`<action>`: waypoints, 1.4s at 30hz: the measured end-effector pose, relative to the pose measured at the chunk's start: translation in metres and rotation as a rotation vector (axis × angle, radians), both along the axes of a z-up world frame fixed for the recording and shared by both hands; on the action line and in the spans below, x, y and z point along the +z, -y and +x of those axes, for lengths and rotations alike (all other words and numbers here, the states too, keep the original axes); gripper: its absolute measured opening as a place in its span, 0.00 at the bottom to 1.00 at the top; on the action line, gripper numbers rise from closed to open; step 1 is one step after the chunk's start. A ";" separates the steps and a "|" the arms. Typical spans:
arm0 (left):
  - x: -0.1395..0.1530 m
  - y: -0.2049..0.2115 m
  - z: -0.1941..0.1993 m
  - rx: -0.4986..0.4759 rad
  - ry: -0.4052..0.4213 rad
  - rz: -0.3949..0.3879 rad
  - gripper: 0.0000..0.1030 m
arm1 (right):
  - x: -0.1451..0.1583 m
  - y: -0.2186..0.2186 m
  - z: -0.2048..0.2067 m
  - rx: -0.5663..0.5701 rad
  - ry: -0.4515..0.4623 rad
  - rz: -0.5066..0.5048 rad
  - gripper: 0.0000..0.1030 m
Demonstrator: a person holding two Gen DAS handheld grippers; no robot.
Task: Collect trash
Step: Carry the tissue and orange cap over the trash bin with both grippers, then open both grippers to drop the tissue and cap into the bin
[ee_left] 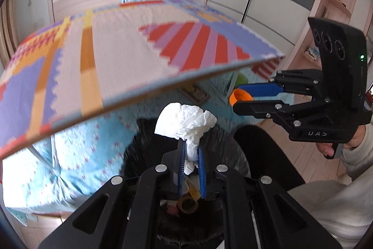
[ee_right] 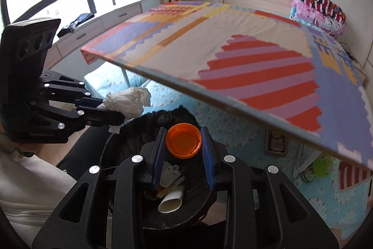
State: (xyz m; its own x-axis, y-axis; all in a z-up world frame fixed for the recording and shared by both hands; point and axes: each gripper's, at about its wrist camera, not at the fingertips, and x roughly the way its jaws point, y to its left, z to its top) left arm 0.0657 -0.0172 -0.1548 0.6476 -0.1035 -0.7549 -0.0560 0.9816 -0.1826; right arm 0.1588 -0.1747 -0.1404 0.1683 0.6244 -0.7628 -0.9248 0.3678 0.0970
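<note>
Left tongs (ee_left: 191, 155) clenched on a crumpled white paper tissue (ee_left: 186, 124), right tongs (ee_right: 183, 148) gripping a round orange plastic cap (ee_right: 183, 140), both poised over the black-lined trash bin (ee_right: 139, 127) just off the patterned bench's (ee_right: 209, 50) near edge.

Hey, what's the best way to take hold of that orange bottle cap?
Grip the orange cap across its round rim, one pad on each opposite side, coming straight in at its open face. The rim gives two firm opposing walls. The right claw holds it that way now, above the trash bin.
</note>
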 end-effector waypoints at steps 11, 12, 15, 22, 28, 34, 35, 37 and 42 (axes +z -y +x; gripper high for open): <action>-0.055 -0.004 0.008 -0.004 -0.133 -0.078 0.10 | -0.059 -0.014 -0.002 0.014 -0.122 -0.125 0.29; -0.059 -0.004 0.009 -0.005 -0.143 -0.086 0.10 | -0.063 -0.016 -0.002 0.011 -0.129 -0.131 0.29; -0.072 -0.005 0.012 -0.006 -0.179 -0.106 0.10 | -0.072 -0.019 0.000 -0.008 -0.140 -0.153 0.29; -0.099 -0.007 0.018 0.002 -0.247 -0.138 0.10 | -0.095 -0.022 0.004 -0.029 -0.206 -0.188 0.29; -0.100 -0.006 0.024 0.001 -0.269 -0.131 0.10 | -0.098 -0.023 0.003 -0.024 -0.227 -0.195 0.32; -0.096 -0.006 0.024 0.004 -0.278 -0.146 0.11 | -0.093 -0.022 0.003 -0.029 -0.221 -0.185 0.41; -0.095 -0.005 0.024 0.003 -0.283 -0.140 0.12 | -0.091 -0.021 0.002 -0.029 -0.216 -0.183 0.42; -0.093 -0.003 0.024 0.000 -0.283 -0.132 0.13 | -0.086 -0.020 0.001 -0.028 -0.209 -0.172 0.44; -0.079 0.004 0.020 -0.026 -0.237 -0.126 0.38 | -0.071 -0.017 0.000 -0.045 -0.197 -0.151 0.44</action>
